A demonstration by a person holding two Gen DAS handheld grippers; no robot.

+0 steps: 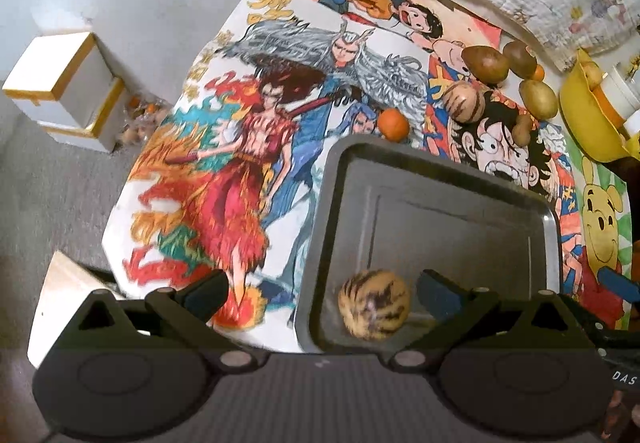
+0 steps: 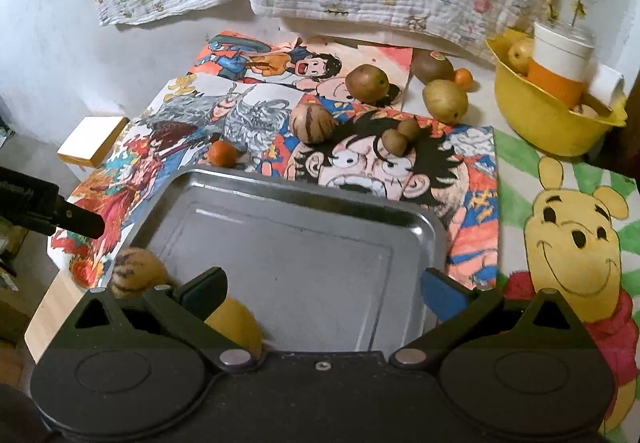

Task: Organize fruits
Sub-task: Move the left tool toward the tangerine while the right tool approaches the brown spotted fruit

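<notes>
Left claw (image 1: 322,289): jaws spread wide, holding nothing; a striped fruit (image 1: 374,305) lies between them on the metal tray (image 1: 550,227), apparently just deposited. Right claw (image 2: 324,285): jaws wide, empty, above the tray, with a yellow fruit (image 2: 236,325) below its left finger. The tray serves as the collection point. Remaining fruits lie beyond it on the cartoon posters (image 2: 404,167) covering the bench: an orange (image 2: 223,154), a second striped fruit (image 2: 312,122) and brown fruits (image 2: 367,83). Legible writing: "DAS" on the left claw body.
</notes>
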